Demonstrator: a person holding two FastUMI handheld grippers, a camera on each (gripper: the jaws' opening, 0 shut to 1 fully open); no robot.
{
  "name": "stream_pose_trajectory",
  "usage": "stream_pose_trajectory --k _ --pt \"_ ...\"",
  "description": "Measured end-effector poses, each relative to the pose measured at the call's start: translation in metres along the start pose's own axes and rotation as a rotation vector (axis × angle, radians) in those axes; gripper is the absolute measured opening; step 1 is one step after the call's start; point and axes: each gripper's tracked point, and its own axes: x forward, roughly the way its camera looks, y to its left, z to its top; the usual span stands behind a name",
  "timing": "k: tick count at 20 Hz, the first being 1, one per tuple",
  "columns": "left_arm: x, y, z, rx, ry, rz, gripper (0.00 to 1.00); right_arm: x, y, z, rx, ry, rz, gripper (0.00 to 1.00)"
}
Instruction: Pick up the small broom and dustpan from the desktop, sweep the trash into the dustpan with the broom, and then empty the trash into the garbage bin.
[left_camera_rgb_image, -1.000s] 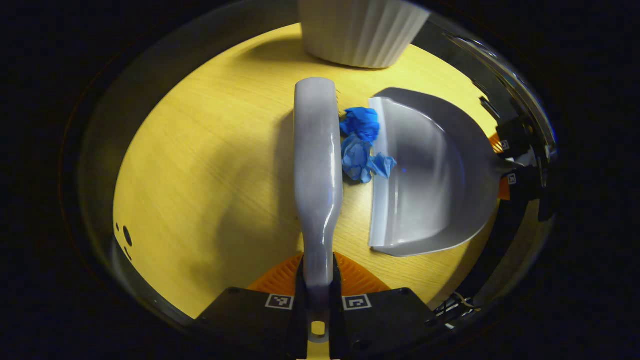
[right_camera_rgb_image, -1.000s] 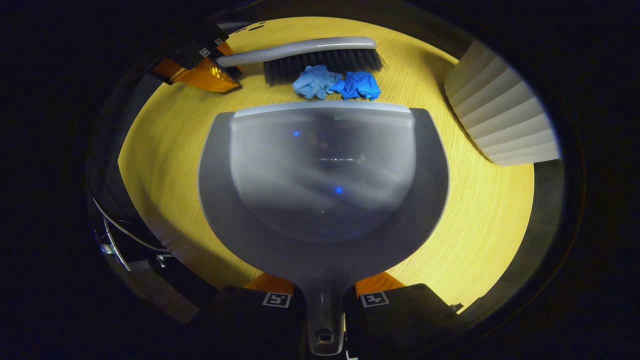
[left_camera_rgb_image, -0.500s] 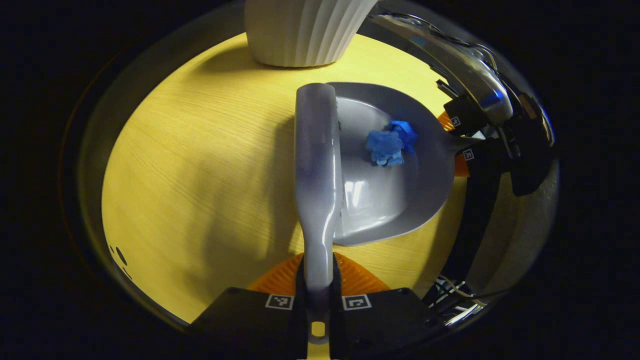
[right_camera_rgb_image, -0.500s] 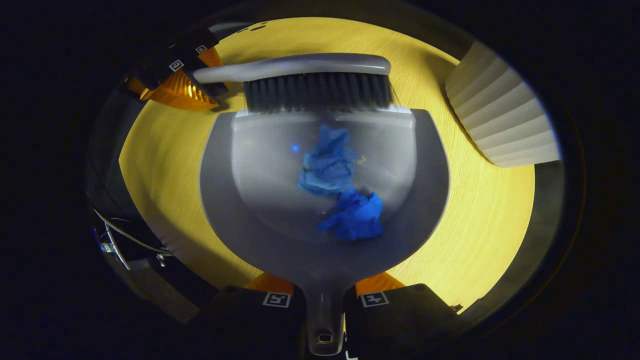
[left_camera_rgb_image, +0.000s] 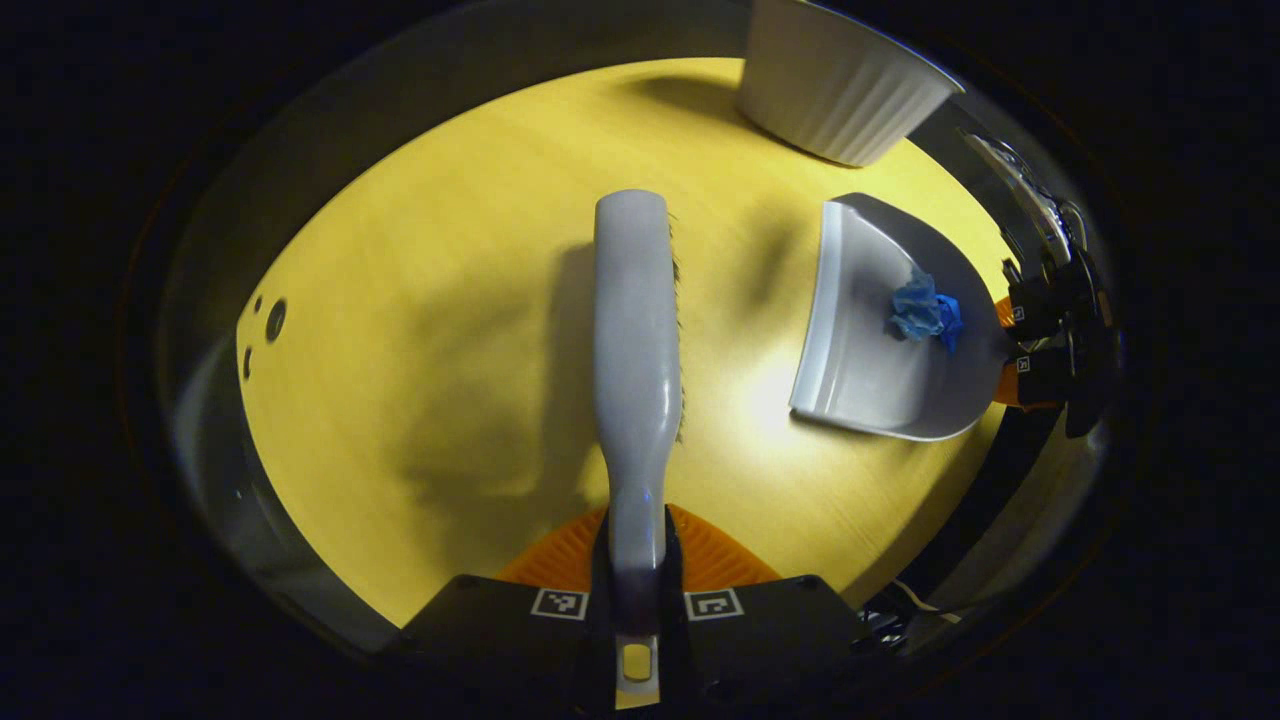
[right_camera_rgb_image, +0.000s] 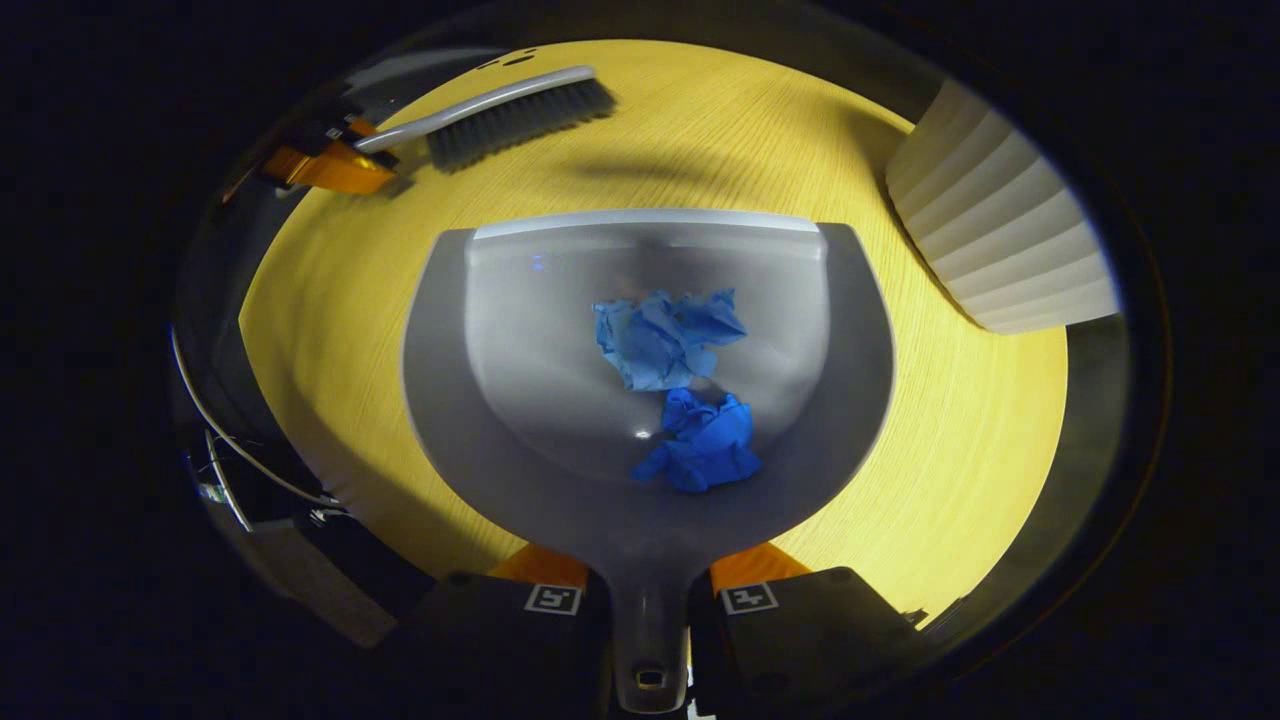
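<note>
My left gripper (left_camera_rgb_image: 637, 590) is shut on the handle of the small grey broom (left_camera_rgb_image: 635, 340), which points forward above the yellow desktop (left_camera_rgb_image: 420, 330). The grey dustpan (left_camera_rgb_image: 860, 340) lies to its right with blue crumpled trash (left_camera_rgb_image: 922, 312) inside. In the right gripper view, my right gripper (right_camera_rgb_image: 648, 600) is shut on the dustpan's handle; the dustpan (right_camera_rgb_image: 480, 330) rests flat on the desk with two blue paper wads (right_camera_rgb_image: 680, 380) in its bowl. The broom (right_camera_rgb_image: 500, 110) and the left gripper (right_camera_rgb_image: 325, 160) show far off at the upper left, apart from the pan.
A white ribbed garbage bin (left_camera_rgb_image: 840, 85) stands at the far side of the desk, seen at the right as the bin (right_camera_rgb_image: 1000, 240) in the right gripper view. Cables hang off the desk edge (right_camera_rgb_image: 230, 470) at the left.
The broom swept the blue trash into the dustpan, then drew back and away from the pan's lip. The dustpan has stayed in place with the trash settled inside.
</note>
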Motion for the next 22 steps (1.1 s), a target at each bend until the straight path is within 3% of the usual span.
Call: stream_pose_trajectory --k 3,4,5,7,8,9,13,14,15,22 --pt "-0.001 0.015 -0.021 -0.132 -0.010 0.002 0.20 0.000 0.000 0.000 0.004 0.000 0.001 0.36" --pt "-0.001 0.017 -0.026 -0.155 -0.016 0.003 0.20 0.000 0.000 -0.001 0.008 0.000 0.001 0.43" --pt "0.000 0.020 -0.028 -0.169 -0.029 0.003 0.21 0.000 0.001 0.000 0.010 -0.005 0.003 0.36" --pt "-0.001 0.019 -0.029 -0.193 -0.048 -0.010 0.21 0.000 0.002 -0.001 0.019 -0.010 0.004 0.34" --pt "-0.002 0.017 -0.030 -0.204 -0.052 -0.010 0.20 -0.002 0.001 -0.002 0.014 -0.001 0.001 0.41" --pt "-0.002 0.019 -0.030 -0.208 -0.055 -0.008 0.20 -0.004 0.001 0.001 0.017 -0.010 -0.008 0.34" --pt "0.009 0.023 -0.030 -0.202 -0.070 -0.016 0.20 -0.009 -0.001 0.000 0.023 -0.046 0.000 0.32" --pt "0.005 0.020 -0.030 -0.202 -0.075 -0.020 0.21 -0.012 -0.003 -0.002 0.020 -0.055 -0.002 0.24" --pt "0.005 0.020 -0.029 -0.203 -0.082 -0.025 0.21 -0.019 -0.004 -0.002 0.019 -0.067 -0.005 0.32" --pt "0.010 0.020 -0.030 -0.179 -0.108 -0.049 0.20 -0.076 -0.018 -0.004 0.121 -0.102 -0.048 0.31"
